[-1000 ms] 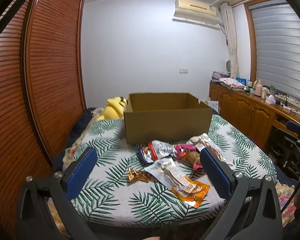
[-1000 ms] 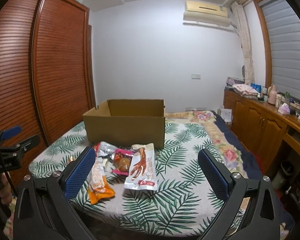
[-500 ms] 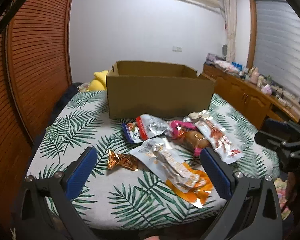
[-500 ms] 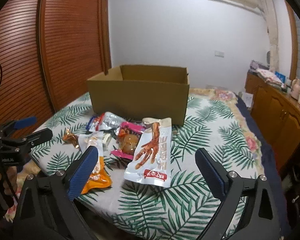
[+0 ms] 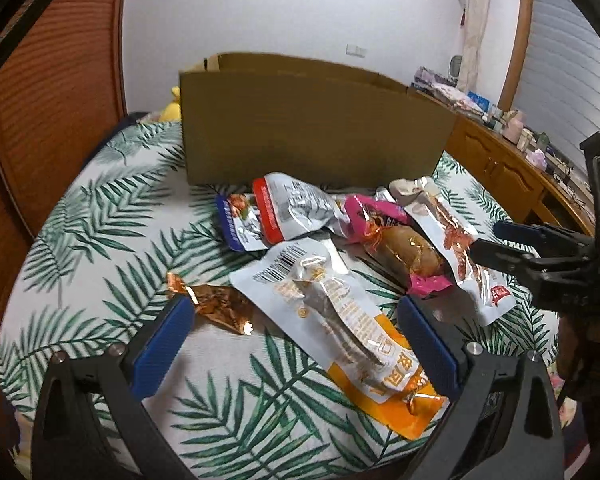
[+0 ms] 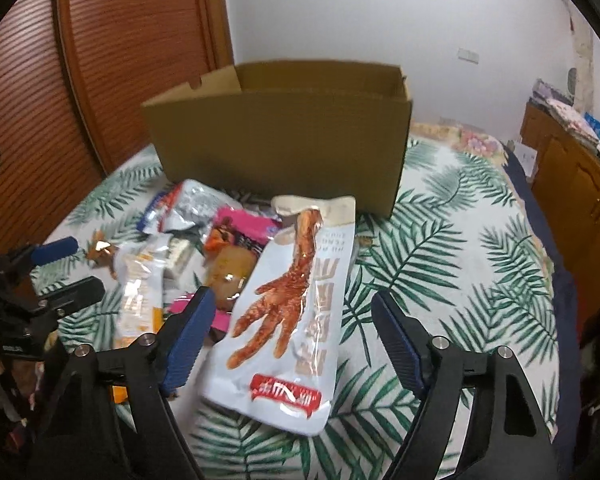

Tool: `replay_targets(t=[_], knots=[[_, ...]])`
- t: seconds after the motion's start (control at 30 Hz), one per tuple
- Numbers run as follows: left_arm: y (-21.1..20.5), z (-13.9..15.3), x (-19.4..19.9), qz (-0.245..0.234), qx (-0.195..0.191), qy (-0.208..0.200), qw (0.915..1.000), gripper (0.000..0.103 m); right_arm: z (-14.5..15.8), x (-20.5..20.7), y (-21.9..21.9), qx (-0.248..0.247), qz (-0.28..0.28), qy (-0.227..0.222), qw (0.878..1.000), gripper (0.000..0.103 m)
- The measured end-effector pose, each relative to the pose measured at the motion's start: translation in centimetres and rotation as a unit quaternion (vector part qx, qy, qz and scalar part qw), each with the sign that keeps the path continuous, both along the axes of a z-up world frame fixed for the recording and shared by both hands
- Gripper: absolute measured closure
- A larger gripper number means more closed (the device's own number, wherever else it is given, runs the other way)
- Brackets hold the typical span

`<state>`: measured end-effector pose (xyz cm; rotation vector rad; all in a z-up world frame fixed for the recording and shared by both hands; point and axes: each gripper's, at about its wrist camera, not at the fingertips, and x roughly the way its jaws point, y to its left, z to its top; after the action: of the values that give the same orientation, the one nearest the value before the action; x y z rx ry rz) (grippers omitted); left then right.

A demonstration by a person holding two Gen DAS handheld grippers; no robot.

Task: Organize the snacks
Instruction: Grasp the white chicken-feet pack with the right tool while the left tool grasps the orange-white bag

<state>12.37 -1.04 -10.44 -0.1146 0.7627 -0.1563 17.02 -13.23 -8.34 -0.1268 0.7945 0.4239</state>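
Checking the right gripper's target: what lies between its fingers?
In the right wrist view, the chicken-foot packet lies on the bed between the open right gripper fingers, untouched.

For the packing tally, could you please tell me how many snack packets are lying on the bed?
6: gold wrapper far left, orange-ended pack beside it, blue-edged pouch and red-edged pouch near the box, pink pack, chicken-foot pack rightmost. Overlaps may hide more.

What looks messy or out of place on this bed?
The snack packets lie in a loose overlapping heap in front of the cardboard box instead of inside it. A chicken-foot pouch rests partly on a pink packet, and a crumpled gold wrapper sits apart.
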Motion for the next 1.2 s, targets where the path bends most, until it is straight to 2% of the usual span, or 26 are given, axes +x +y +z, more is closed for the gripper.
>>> replay_targets(t=[0.1,0.13,0.33,0.53,0.7,0.77,0.8,0.87,0.9,1.07,1.2], knots=[[-0.2,-1.0,1.2,-0.005,-0.011,0.032,0.9994,0.004,-1.1,0.9,0.2,0.0,0.001,0.012,1.0,0.024],[-0.2,-1.3,1.6,-0.004,-0.012,0.043,0.999,0.007,-1.3,1.1,0.3,-0.003,0.0,0.014,1.0,0.024],[-0.9,-1.9,2.7,-0.009,-0.007,0.065,0.9978,0.008,-1.9,2.1,0.5,-0.011,-0.003,0.019,1.0,0.024],[-1.3,-2.3,4.3,-0.015,-0.034,0.1,0.9942,0.008,-1.8,2.7,0.9,-0.009,0.0,0.033,0.999,0.024],[-2.2,-2.6,4.4,-0.017,-0.005,0.099,0.995,0.01,-1.7,3.5,0.9,-0.001,-0.001,0.048,0.999,0.024],[-2.5,-2.6,4.1,-0.019,0.016,0.091,0.9955,0.026,-1.8,3.9,1.1,0.002,0.0,0.054,0.999,0.024],[-2.5,-2.5,3.9,-0.023,0.02,0.088,0.9957,0.03,-1.8,4.0,1.1,0.002,0.0,0.058,0.998,0.024],[-2.5,-2.4,3.7,-0.026,0.029,0.085,0.9956,0.048,-2.0,4.3,0.9,0.004,-0.001,0.066,0.998,0.024],[-2.2,-2.4,3.6,-0.026,0.03,0.085,0.9956,0.05,-2.0,4.3,0.9,0.006,-0.001,0.069,0.998,0.024],[0.4,-2.2,3.8,-0.043,-0.012,0.097,0.9943,0.062,-2.1,4.5,0.6,0.013,0.004,0.078,0.997,0.024],[1.2,-2.2,3.7,-0.052,-0.019,0.095,0.9939,0.065,-2.3,4.8,0.1,0.028,0.008,0.085,0.996,0.024]])
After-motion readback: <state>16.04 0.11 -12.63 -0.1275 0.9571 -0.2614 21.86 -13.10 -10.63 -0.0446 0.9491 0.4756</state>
